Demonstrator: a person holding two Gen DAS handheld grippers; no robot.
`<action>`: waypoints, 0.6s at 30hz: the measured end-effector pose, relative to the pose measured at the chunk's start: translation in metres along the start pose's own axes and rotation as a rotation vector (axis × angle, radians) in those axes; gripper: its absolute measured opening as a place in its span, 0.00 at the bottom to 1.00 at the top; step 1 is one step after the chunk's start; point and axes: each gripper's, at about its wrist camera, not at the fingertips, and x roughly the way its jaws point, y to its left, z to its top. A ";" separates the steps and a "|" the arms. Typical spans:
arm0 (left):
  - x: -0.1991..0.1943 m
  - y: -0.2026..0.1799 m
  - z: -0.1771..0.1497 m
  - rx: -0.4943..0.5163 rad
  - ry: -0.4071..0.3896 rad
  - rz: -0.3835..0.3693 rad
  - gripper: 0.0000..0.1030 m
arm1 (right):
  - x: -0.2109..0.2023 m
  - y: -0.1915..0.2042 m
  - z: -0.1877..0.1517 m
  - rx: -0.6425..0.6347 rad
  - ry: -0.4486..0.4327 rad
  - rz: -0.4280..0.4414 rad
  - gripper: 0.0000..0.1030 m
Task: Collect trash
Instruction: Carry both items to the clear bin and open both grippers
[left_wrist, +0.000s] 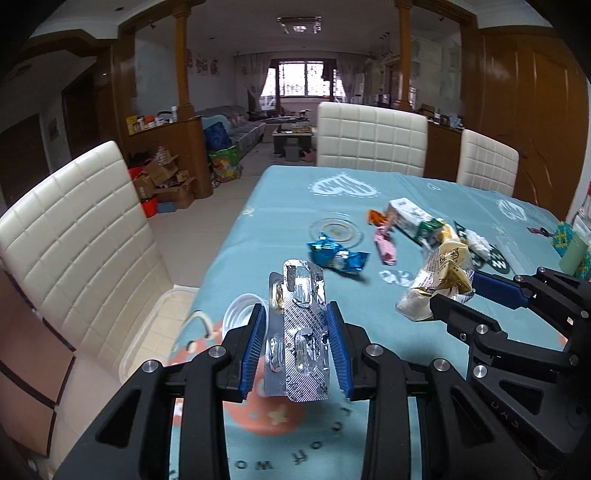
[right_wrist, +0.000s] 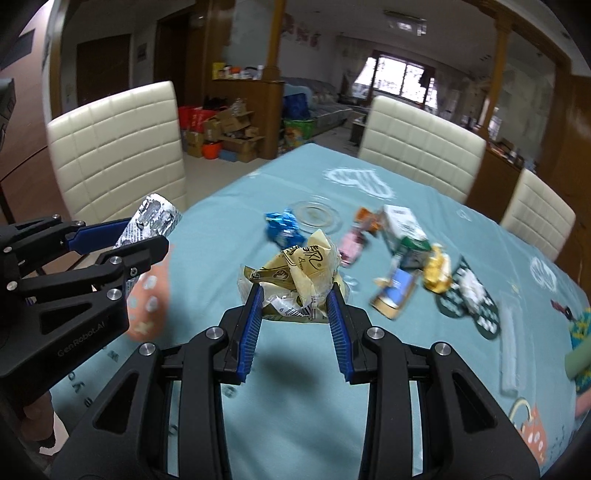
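Observation:
My left gripper (left_wrist: 296, 306) is shut on silver blister packs (left_wrist: 301, 332), which stand upright between its blue pads above the table's near left corner. To its right, my right gripper (left_wrist: 456, 291) is shut on a crumpled yellow wrapper (left_wrist: 443, 277). In the right wrist view that wrapper (right_wrist: 303, 273) bulges out above the right gripper (right_wrist: 295, 291), while the left gripper (right_wrist: 147, 236) holds the blister packs (right_wrist: 155, 221) at far left. More trash lies on the teal tablecloth (left_wrist: 295, 192): a blue wrapper (left_wrist: 336, 254), a pink wrapper (left_wrist: 386, 249), an orange wrapper (left_wrist: 376, 216) and a milk carton (left_wrist: 410, 218).
A clear glass dish (left_wrist: 334, 229) sits mid-table and a white ribbed cap (left_wrist: 240, 312) lies near the left gripper. A gold wrapper (right_wrist: 437, 271) and a blue-and-tan carton (right_wrist: 393, 295) lie right of centre. Cream chairs (left_wrist: 369, 136) ring the table. A green cup (left_wrist: 572, 253) stands far right.

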 end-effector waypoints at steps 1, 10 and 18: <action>0.001 0.009 0.000 -0.014 0.001 0.012 0.32 | 0.003 0.005 0.002 -0.009 0.000 0.005 0.36; 0.006 0.056 -0.004 -0.065 -0.007 0.081 0.32 | 0.028 0.054 0.029 -0.089 -0.001 0.059 0.36; 0.017 0.092 -0.005 -0.101 -0.007 0.145 0.32 | 0.048 0.088 0.048 -0.147 0.000 0.092 0.36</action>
